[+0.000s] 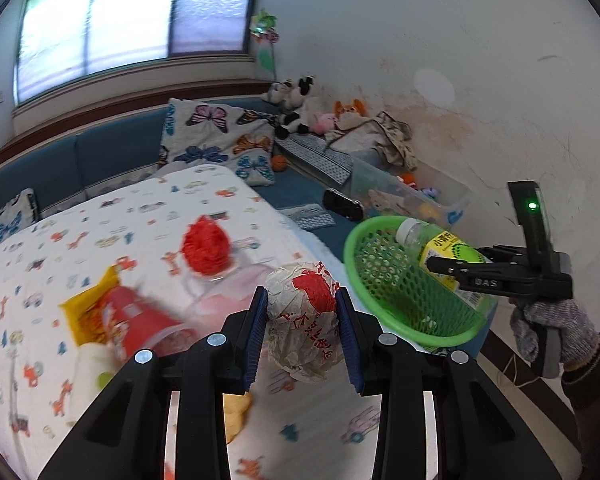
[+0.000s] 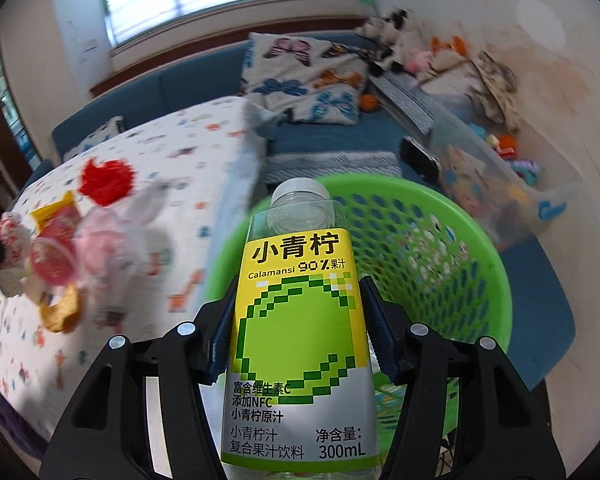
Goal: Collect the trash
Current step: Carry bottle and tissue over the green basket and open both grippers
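Between the blue pads of the left gripper [image 1: 302, 334]: a crumpled paper ball [image 1: 304, 320], white wrapper with red print, fingers closed on its sides at about mid-height, held over the patterned table [image 1: 112, 216]. Judging by looks it's near weightless and soft, so it will crush rather than slip; light squeeze is enough, and across the fattest part as now is the right place. Right gripper [image 2: 298, 328] is clamped on a juice bottle [image 2: 300, 320], yellow-green label, clear with a clear cap, fingers on the labelled body around the middle; bottle neck points into the green mesh basket [image 1: 384, 276], which sits just off the table's edge on the right. Bottle looks empty (no liquid line visible, can't be sure), so light, thin-walled, and the label film is likely slick; gripping the flat-sided body beats the tapered shoulder. Release over the basket should be low-risk, though the mesh basket is probably light too and could tip if the bottle knocks its rim. Left on the table: a red cup [image 1: 140, 320] on its side, a yellow snack wrapper [image 1: 84, 308], a red net-like wad [image 1: 206, 248], some clear/pink plastic film [image 1: 228, 296]. Film and wrapper are floppy, best pinched at a bunched fold; cup rim is the easy hold.
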### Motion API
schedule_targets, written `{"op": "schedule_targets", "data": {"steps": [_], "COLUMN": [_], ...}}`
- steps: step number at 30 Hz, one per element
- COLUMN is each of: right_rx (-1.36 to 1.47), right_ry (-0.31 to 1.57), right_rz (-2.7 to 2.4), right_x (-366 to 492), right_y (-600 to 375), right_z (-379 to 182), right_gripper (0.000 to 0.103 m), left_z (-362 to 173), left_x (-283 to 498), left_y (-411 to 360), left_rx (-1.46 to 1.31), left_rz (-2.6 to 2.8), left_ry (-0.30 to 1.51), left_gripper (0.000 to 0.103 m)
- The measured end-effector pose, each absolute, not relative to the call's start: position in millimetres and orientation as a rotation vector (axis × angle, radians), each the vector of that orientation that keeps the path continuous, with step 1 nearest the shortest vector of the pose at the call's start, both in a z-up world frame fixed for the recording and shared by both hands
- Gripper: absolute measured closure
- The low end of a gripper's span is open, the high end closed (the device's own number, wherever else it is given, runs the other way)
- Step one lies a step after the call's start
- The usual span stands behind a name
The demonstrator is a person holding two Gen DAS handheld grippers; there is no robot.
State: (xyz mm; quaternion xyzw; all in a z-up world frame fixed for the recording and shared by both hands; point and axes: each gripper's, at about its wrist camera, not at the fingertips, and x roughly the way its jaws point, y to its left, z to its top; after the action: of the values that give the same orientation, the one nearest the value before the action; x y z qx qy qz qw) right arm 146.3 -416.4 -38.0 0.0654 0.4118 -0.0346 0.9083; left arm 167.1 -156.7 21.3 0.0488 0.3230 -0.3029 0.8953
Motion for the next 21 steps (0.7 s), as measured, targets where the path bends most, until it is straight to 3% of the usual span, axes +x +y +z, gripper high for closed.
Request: {"op": "schedule_targets", "data": {"steps": [10,15,21], "right_rx": [0.186,0.218,0.18], "right_ry": [0.854,0.823,0.785], "right_rz": [-0.088,-0.089,-0.098], "right_x": [168,170,155], "right_y": [-446,-453,-453], "right_z": [-64,-65,-51], "right_gripper": [0.045,0.035,0.034], "left_z": [20,17,12], "left_x": [176,178,182], "left_y": [-199,-214,-234], "left_rx": [0.135,0.144,0.152], "left_rz": [-0.669,-0.684,-0.706], "left_ry": [0.684,0.694,0.711], "left_gripper": [0.069,0.069,0.069]}}
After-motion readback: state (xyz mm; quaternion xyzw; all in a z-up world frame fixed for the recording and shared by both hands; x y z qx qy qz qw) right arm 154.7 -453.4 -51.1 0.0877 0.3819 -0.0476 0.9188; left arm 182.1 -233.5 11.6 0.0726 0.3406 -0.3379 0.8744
